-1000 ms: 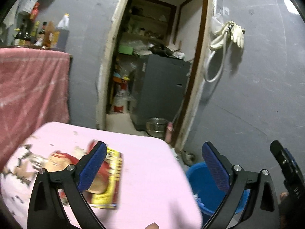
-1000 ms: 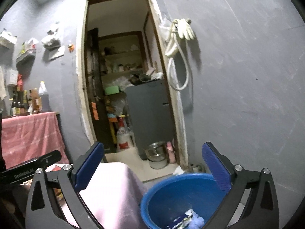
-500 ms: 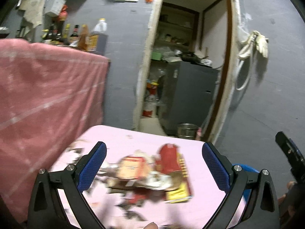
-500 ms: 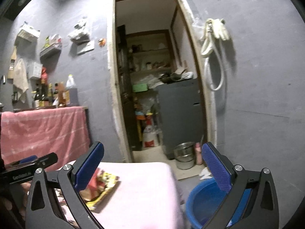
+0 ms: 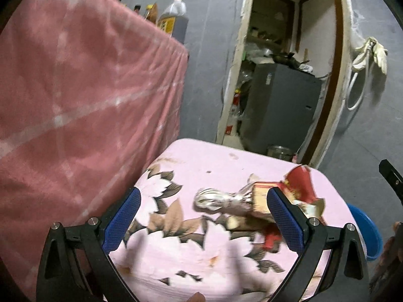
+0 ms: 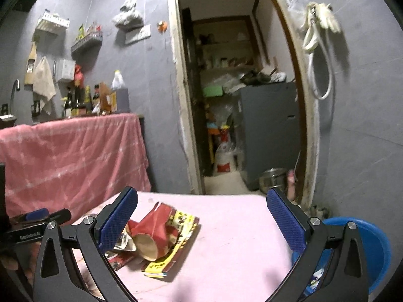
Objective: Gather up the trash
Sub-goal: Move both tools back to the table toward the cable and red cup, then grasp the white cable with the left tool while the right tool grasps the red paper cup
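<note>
A pile of trash lies on the pink flowered tablecloth (image 5: 201, 166): a crumpled silver wrapper (image 5: 214, 200), a torn red carton (image 5: 302, 183) (image 6: 156, 226) and a yellow packet (image 6: 176, 246). My left gripper (image 5: 202, 221) hangs open just above the table, the silver wrapper between its fingers' line and the red carton behind its right finger. My right gripper (image 6: 201, 220) is open too, over the table's right half, with the carton by its left finger. A blue plastic basin (image 6: 375, 246) (image 5: 367, 231) holding some scraps sits low beside the table's right edge.
A pink cloth (image 5: 75, 100) covers a counter at the left, with bottles (image 6: 83, 98) on top. An open doorway (image 6: 239, 100) ahead shows a grey cabinet (image 6: 269, 130) and a steel pot (image 6: 273, 178) on the floor. A white hose and gloves (image 6: 317, 25) hang on the right wall.
Both grippers have swung left, away from the blue basin and over the table. The trash pile has come between the left gripper's fingers; the basin slid to the right edge of both views.
</note>
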